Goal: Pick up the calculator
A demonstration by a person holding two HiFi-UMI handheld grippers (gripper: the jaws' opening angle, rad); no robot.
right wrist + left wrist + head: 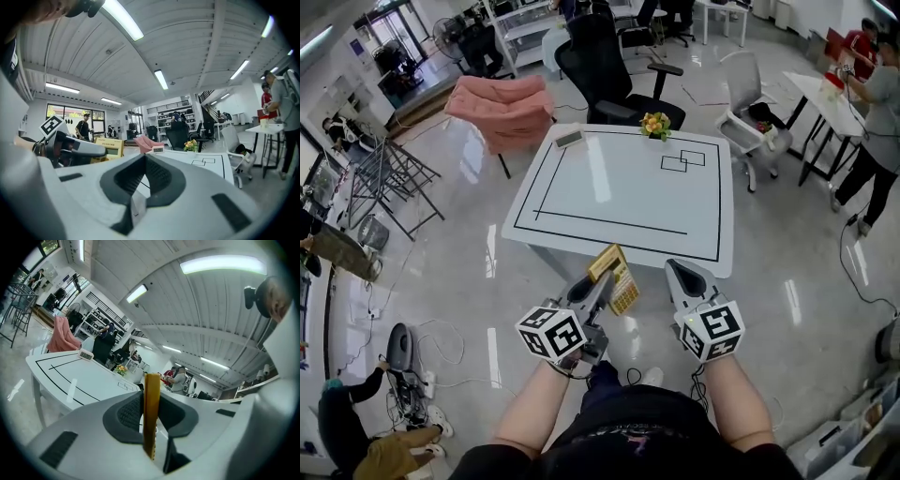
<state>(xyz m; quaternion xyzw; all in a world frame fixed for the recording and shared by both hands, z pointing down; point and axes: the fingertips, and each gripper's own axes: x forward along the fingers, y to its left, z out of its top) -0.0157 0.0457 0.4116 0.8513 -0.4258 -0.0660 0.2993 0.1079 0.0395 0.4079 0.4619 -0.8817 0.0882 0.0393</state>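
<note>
Calculator [620, 278] held off the table [581, 178].
Left claw [602, 279] grips it past the table's near edge, its lower part hidden between the jaws; right claw [679, 272] is closed, empty.

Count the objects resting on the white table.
2: a small display device at its far left corner and a flower bunch at the far edge. The calculator is in the left tongs.

Left hand-held gripper [602, 281]: grips yellow calculator [620, 277], just off tabletop [619, 187] near edge
Right hand-held gripper [678, 273]: jaws together, empty
</note>
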